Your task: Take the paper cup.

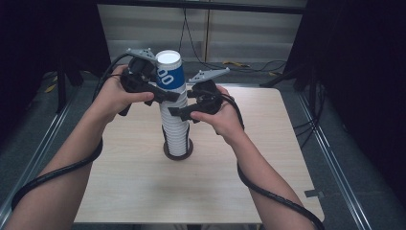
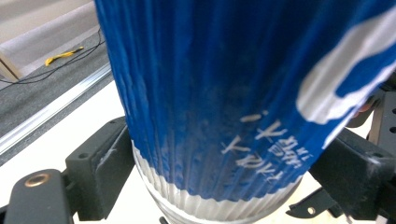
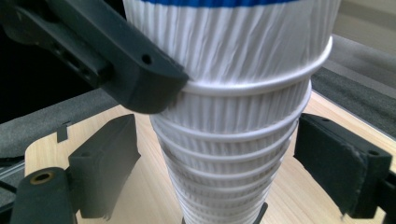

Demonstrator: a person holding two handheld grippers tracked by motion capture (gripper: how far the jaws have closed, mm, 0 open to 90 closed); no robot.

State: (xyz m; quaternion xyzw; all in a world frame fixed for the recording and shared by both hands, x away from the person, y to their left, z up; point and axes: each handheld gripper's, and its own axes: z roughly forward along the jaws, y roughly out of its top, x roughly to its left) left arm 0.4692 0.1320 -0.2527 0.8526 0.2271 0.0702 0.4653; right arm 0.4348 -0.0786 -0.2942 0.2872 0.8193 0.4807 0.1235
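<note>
My left claw [image 2: 224, 163] is clamped on the blue cup [image 1: 171, 74] at the top of the stack of cups [image 1: 176, 127], which stands on a dark base [image 1: 178, 152] mid-table [image 1: 119, 191]. My right claw [image 3: 219, 168] straddles the white cups just below, jaws apart and seemingly not touching. I judge I'm separating the top cup: next, close the right to steady the stack and lift left straight up.

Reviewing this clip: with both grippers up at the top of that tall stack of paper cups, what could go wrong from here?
1. The left gripper is clamped on the blue cup; squeezing may crush its ribbed wall.
2. The right gripper has its jaws open around the white cups, apart from them. If the blue cup is lifted now, nested cups might rise with it.
3. The stack is tall on a small dark base; a sideways pull could topple it.
</note>
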